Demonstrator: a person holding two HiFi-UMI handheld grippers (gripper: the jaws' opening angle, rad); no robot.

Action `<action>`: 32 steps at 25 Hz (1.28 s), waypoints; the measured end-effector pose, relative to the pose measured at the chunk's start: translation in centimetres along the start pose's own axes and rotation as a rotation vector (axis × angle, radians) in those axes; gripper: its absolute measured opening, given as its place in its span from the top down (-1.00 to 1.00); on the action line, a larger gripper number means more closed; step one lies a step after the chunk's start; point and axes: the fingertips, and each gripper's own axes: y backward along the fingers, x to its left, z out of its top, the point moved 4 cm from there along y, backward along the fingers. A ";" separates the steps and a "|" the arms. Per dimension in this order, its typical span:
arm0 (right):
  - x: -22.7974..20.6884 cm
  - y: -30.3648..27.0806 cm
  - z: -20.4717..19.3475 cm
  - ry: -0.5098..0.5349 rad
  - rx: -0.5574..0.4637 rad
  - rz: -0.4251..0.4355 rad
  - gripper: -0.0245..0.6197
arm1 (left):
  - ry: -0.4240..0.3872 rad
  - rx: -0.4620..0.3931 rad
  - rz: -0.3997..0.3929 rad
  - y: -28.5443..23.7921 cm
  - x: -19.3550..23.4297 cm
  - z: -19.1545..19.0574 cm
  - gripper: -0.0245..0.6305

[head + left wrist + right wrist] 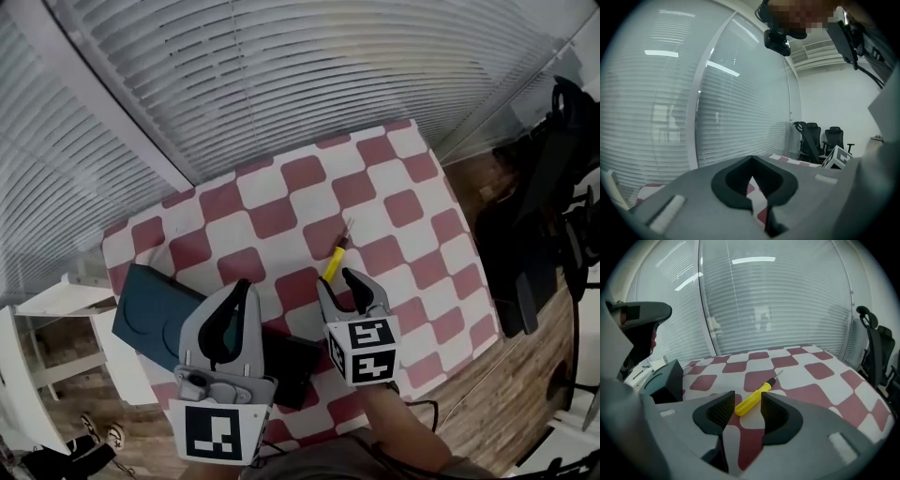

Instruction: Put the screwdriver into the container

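- A table (pixel 394 202) covered in red and white checks is standing before window blinds (pixel 281 84).
- A screwdriver (pixel 335 260) with a yellow handle is lying flat on the table near its middle, metal tip pointing away from the person.
- The right tongs (pixel 336 278) are hovering just behind it, jaws standing well apart and gripping nothing (the handle's end is showing in the gap between them).
- The left tongs (pixel 242 286) are tilting upward, jaws meeting at their tips and holding nothing.
- A dark container (pixel 155 314) is sitting at the table's left edge, apart from the screwdriver.
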 end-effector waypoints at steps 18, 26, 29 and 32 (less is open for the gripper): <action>-0.2 -1.8 -1.2 0.027 0.069 -0.051 0.51 | 0.058 0.024 0.011 -1.1 1.6 -2.2 0.92; -0.8 -1.4 -1.3 0.013 0.055 -0.066 0.63 | 0.048 0.026 0.008 -0.9 1.1 -2.0 0.92; -1.1 -1.1 -1.4 0.024 0.045 -0.073 0.64 | 0.047 0.028 0.011 -0.8 1.0 -1.9 0.92; -1.5 -0.6 -1.5 0.036 0.032 -0.079 0.65 | 0.041 0.022 0.013 -0.7 0.7 -1.7 0.92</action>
